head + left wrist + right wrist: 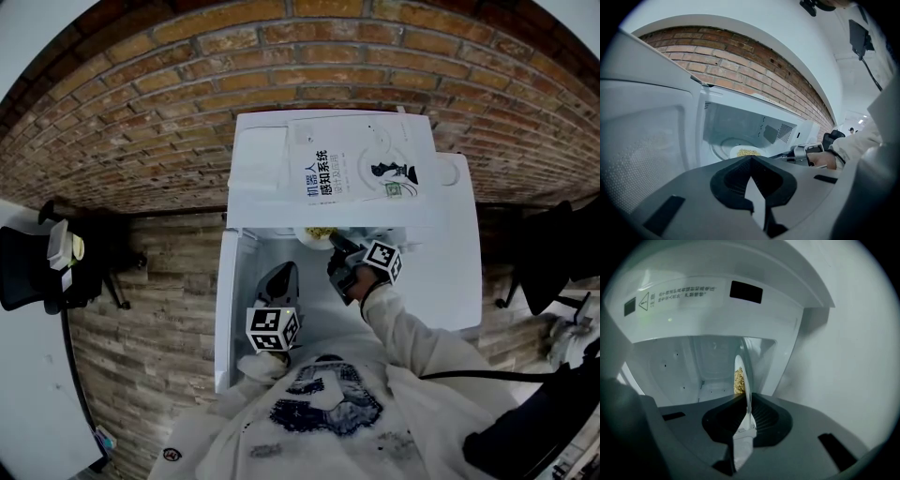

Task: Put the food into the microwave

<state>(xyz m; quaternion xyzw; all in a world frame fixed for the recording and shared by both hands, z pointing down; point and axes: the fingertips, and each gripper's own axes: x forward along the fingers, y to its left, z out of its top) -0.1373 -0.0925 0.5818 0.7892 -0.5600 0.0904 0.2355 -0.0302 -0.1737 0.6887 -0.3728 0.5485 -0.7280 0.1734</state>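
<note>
**Plate of food goes into the open microwave**

Head view: A big white box-shaped microwave (450,216) stands in front of a red brick wall (281,56). A white paper book (356,169) lies on top of the microwave. The microwave's white door (225,300) hangs open on its left side. The right gripper (336,246) reaches into the mouth of the microwave. It holds a round white plate (317,234) with yellow food on it, just inside the opening. The left gripper (281,277) is in front of the microwave, close to the open door.

Left gripper view: The left gripper (751,161) has its jaws together, with nothing between them. Past them, the plate (747,151) is low down inside the microwave (740,122). The right gripper (799,153) is at the plate's right edge.

Right gripper view: The right gripper (746,404) has its jaws pinched tight on the rim of the plate (747,380). The yellow crumbly food (738,380) sits on the plate, inside the microwave (717,310).
</note>
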